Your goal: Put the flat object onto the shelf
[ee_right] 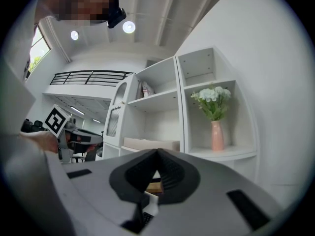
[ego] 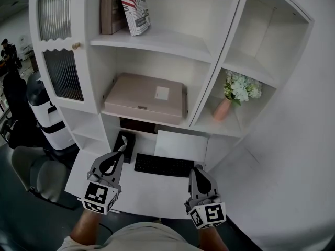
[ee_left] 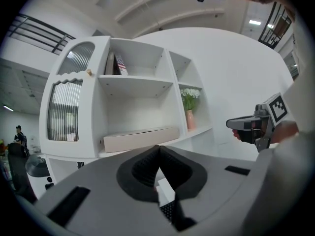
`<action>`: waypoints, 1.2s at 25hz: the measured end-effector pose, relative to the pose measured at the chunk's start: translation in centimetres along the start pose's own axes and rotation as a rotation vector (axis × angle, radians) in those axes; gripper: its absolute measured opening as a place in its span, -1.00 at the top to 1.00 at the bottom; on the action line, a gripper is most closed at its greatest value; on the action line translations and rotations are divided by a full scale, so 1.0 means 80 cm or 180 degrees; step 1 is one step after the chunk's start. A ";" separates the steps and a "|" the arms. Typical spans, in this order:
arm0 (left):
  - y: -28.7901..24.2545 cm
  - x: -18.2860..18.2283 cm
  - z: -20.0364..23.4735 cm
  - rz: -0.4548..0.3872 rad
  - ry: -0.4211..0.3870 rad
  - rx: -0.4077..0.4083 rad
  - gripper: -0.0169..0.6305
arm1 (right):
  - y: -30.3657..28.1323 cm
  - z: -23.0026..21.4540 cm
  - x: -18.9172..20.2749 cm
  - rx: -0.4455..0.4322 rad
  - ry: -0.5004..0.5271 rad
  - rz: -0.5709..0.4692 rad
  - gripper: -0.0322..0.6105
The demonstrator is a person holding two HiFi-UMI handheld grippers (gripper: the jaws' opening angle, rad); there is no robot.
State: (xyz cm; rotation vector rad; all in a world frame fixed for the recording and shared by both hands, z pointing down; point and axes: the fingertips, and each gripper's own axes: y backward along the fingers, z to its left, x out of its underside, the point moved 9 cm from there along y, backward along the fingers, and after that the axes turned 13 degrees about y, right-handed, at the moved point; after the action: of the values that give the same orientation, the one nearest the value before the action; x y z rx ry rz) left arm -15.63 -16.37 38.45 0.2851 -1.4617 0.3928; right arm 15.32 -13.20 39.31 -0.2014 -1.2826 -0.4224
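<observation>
A flat beige box is shown lying in the middle bay of the shelf unit; left gripper and right gripper are held pressed together, empty.

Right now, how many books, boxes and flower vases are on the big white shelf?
Books: 2
Flat beige box: 1
Vase of flowers: 1
Total: 4

Flat beige box on white shelf
</observation>
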 end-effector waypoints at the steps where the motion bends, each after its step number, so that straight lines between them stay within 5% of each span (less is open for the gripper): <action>1: 0.001 0.000 -0.001 0.0000 0.0016 0.0005 0.94 | 0.000 0.000 0.000 0.0000 -0.0002 -0.0003 0.89; 30: 0.013 0.018 0.003 0.0076 0.0027 0.0036 0.95 | 0.006 0.013 -0.003 -0.0036 0.0039 -0.0002 0.89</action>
State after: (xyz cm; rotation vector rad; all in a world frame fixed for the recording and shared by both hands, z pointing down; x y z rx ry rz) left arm -16.24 -15.40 39.86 0.2749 -1.4559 0.4210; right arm 14.53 -12.33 39.40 -0.2077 -1.2684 -0.4311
